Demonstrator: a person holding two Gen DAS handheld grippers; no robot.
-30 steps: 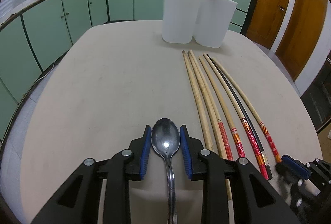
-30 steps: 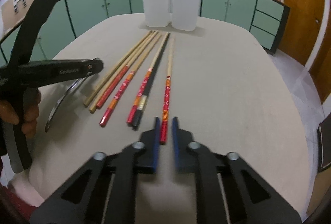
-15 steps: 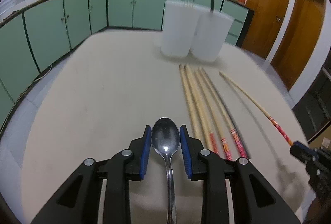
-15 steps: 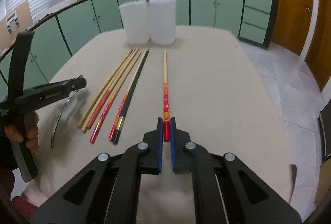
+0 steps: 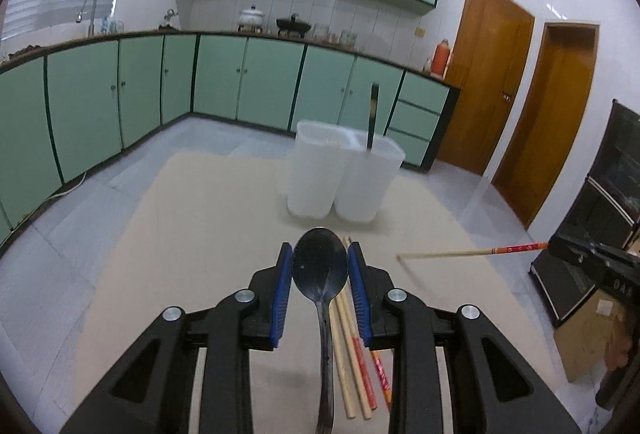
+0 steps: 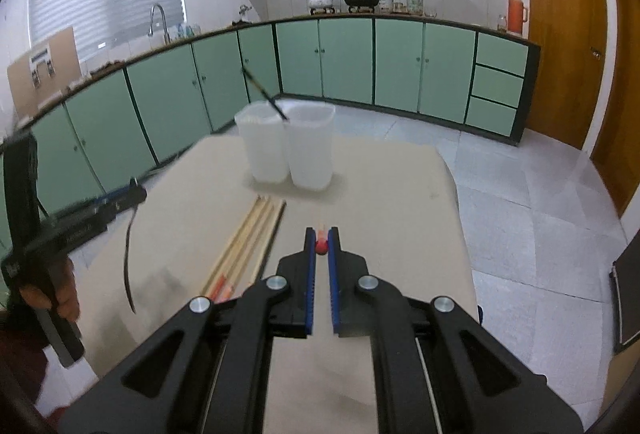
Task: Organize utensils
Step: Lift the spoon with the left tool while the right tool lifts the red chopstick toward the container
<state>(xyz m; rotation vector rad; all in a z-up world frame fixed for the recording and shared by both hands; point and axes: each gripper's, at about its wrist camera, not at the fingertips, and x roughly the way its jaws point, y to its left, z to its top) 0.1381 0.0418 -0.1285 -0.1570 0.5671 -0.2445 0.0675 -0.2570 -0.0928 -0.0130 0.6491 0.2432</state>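
Observation:
My left gripper (image 5: 320, 270) is shut on a metal spoon (image 5: 320, 268), bowl forward, held above the beige table (image 5: 200, 234). My right gripper (image 6: 321, 248) is shut on the red end of a bamboo chopstick (image 6: 321, 245); in the left wrist view this chopstick (image 5: 472, 253) hangs level in the air at the right. Several chopsticks (image 6: 248, 242) lie on the table left of my right gripper. Two white tubs (image 5: 344, 173) stand side by side at the far end, the right one holding a dark chopstick (image 5: 373, 117).
Green cabinets (image 6: 352, 65) run round the room behind the table. Wooden doors (image 5: 520, 93) stand at the right. The table's right edge (image 6: 460, 226) drops to a tiled floor. A dark oven unit (image 5: 592, 234) stands at the far right.
Both grippers have risen and tilted up from the table. The right one has lifted its chopstick clear of the row; the left one still carries the spoon.

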